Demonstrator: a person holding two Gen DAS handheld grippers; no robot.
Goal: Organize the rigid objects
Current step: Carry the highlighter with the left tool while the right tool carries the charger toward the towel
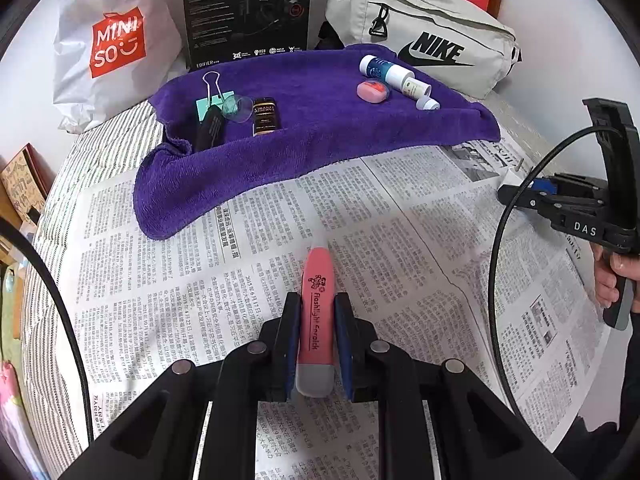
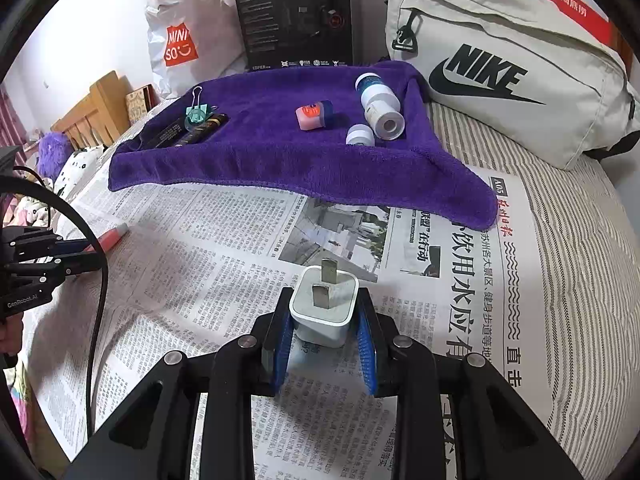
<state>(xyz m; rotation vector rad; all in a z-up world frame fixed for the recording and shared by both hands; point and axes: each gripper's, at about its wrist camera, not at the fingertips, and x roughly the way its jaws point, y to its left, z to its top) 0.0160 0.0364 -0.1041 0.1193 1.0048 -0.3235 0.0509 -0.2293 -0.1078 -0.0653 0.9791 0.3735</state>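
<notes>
Two claws work low over the newspaper (image 1: 400, 208) spread on the bed. Left claw (image 1: 318, 340) grips a pink pen (image 1: 316, 312) between its blue pads, tip pointing toward the towel (image 1: 320, 136). Right claw (image 2: 325, 320) clamps a white plug (image 2: 324, 304), prongs facing forward. Between each claw and the towel's near edge lies a stretch of bare newsprint. The purple towel's front edge sags onto the paper, its right corner hanging lowest. On it, left, sit a binder clip (image 1: 212, 88) and dark sticks (image 2: 188, 130); right, white bottles (image 2: 380, 104), a small cap (image 2: 360, 135) and a pink case (image 2: 312, 114). Behind crowd a black box (image 1: 248, 12), a Miniso bag (image 1: 112, 44) and a Nike bag (image 2: 508, 76).
</notes>
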